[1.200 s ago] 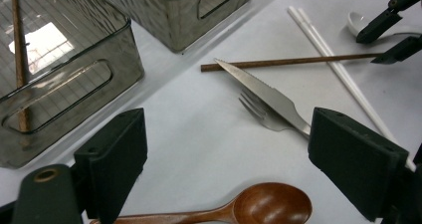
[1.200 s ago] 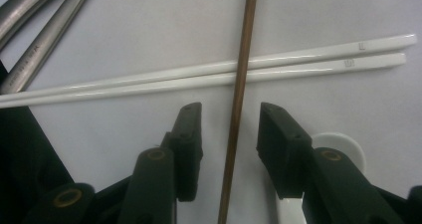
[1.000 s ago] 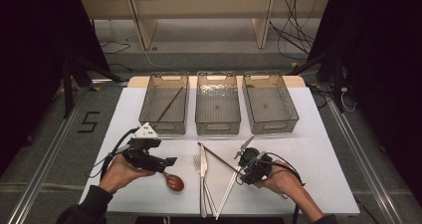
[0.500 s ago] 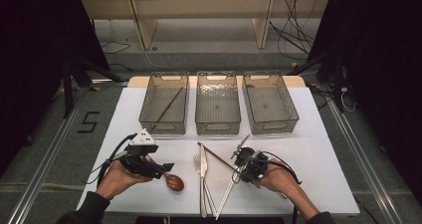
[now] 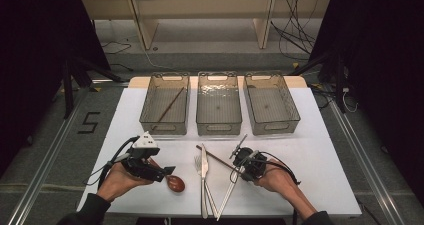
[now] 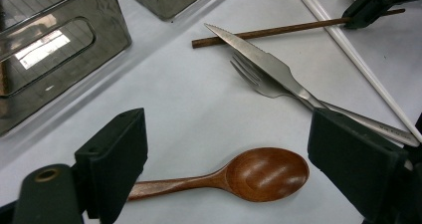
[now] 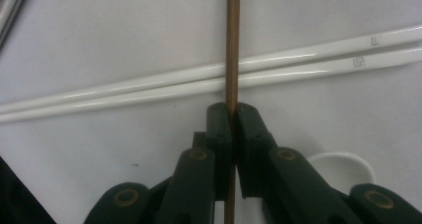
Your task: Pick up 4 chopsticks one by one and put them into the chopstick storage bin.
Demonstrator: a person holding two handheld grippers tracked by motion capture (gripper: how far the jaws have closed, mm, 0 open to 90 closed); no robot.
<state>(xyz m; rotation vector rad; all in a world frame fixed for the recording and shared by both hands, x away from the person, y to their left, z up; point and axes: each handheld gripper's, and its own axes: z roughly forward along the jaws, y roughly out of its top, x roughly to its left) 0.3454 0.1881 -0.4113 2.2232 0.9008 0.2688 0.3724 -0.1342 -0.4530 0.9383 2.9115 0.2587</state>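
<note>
A thin brown chopstick (image 7: 232, 45) lies on the white table (image 5: 310, 165), and my right gripper (image 7: 231, 115) is shut on it; its jaws have just been closing around the stick. In the high view that right gripper (image 5: 238, 166) holds the chopstick (image 5: 215, 156) at its near right end. A wooden spoon (image 6: 263, 174) lies flat between the wide-open jaws of my left gripper (image 6: 226, 134), untouched by either one. From above, the left gripper (image 5: 167, 172) sits just left of the spoon (image 5: 175, 183).
A steel knife (image 6: 259, 59) and fork (image 6: 251, 77) lie together mid-table. Two white chopsticks (image 7: 149, 90) cross under the brown one. Three clear bins (image 5: 165, 127) (image 5: 218, 130) (image 5: 272, 127) line the back; the left holds another brown chopstick (image 5: 167, 106). A white rounded object (image 7: 343, 167) lies by the right gripper.
The right gripper's jaws have closed onto the brown chopstick. Both hands have stayed almost where they were.
</note>
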